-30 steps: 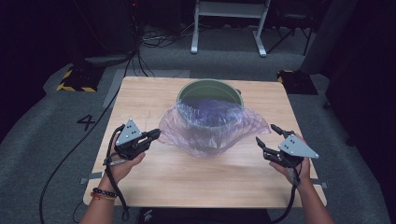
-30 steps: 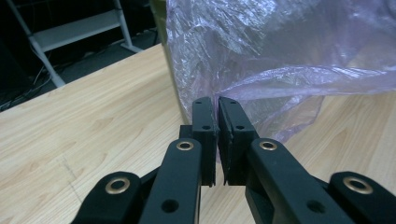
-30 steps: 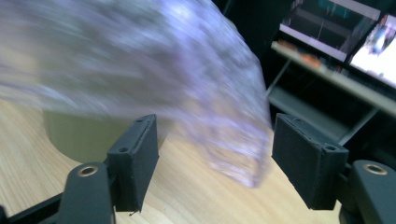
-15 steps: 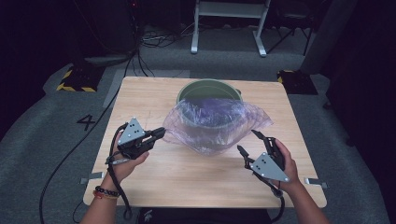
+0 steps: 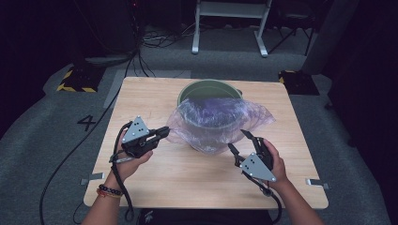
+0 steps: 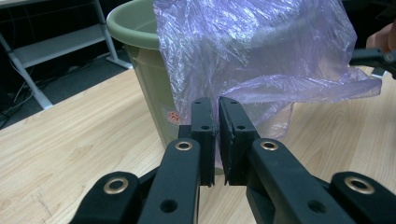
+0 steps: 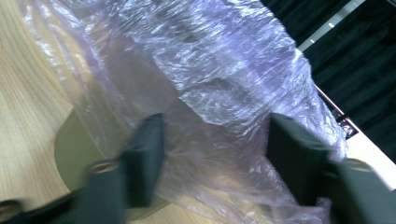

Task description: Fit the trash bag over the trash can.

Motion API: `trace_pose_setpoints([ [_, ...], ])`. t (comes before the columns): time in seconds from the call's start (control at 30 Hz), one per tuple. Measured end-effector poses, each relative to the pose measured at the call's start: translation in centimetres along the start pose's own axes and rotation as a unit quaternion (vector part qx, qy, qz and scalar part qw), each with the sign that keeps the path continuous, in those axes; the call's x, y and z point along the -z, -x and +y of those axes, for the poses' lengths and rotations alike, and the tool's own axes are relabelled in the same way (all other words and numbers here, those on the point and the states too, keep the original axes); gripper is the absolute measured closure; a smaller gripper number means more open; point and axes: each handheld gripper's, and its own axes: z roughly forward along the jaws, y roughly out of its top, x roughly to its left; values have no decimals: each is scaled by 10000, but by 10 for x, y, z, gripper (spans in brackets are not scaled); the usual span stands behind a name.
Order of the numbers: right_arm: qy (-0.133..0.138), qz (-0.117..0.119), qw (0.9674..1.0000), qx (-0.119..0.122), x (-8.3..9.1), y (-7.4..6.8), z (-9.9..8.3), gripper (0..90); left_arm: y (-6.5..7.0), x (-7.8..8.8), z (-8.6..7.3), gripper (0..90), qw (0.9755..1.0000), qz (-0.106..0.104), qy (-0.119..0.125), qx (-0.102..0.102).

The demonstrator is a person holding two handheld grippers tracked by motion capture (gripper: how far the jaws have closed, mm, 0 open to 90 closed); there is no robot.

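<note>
— Where is the bag sitting right now?

— You are looking at a crinkled, translucent purple plastic bag draped over the near rim of the round olive-green plastic bin, which is standing toward the far middle of the pale wooden table. The film is hanging down the bin's near wall.

— And what are my two tools doing?

— Your left gripper is sitting just left of the bin, and its jaws are pressing together on the bag's lower left edge — in the left gripper view a fold of purple film is running between the pads. Your right gripper is pointing at the bin's near right side. Its jaws have just been closing, yet they are standing apart — bag film is lying between them in the right gripper view, with neither pad pressing on it.
</note>
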Motion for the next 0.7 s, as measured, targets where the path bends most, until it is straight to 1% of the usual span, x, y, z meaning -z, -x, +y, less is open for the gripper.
trace_pose_setpoints([
  [0.03,-6,83,10000,-13,0,0,0,557,0,0,0,846,10000,-6,-1,2],
  [0.1,-60,89,9999,6,-1,1,1,698,0,0,0,838,10000,38,-11,-28],
  [0.17,10,271,9996,-99,0,4,2,802,0,1,0,819,10000,77,-7,-31],
  [0.27,153,502,9980,-349,5,12,4,900,-1,1,-1,769,9998,176,8,-20],
  [0.33,283,626,9964,-497,9,18,7,900,-1,1,0,682,9995,296,45,46],
  [0.37,412,710,9939,-731,13,26,11,900,-1,1,0,601,9993,374,32,69],
  [0.4,412,710,9939,-731,13,26,11,900,-1,1,0,601,9991,414,38,82],
  [0.43,455,739,9926,-854,15,31,14,900,-1,1,1,566,9990,439,50,111],
  [0.47,493,740,9914,-962,15,36,16,900,-1,1,2,504,9988,467,49,133],
  [0.5,525,717,9902,-1073,16,41,19,900,-1,0,2,476,9985,527,46,139],
  [0.53,566,704,9892,-1154,17,46,21,900,-1,0,4,457,9984,540,45,142],
  [0.6,583,684,9879,-1266,16,56,28,900,-1,0,6,396,9986,500,62,168],
  [0.7,561,675,9871,-1340,11,70,38,900,0,-1,9,355,9986,500,62,143],
])
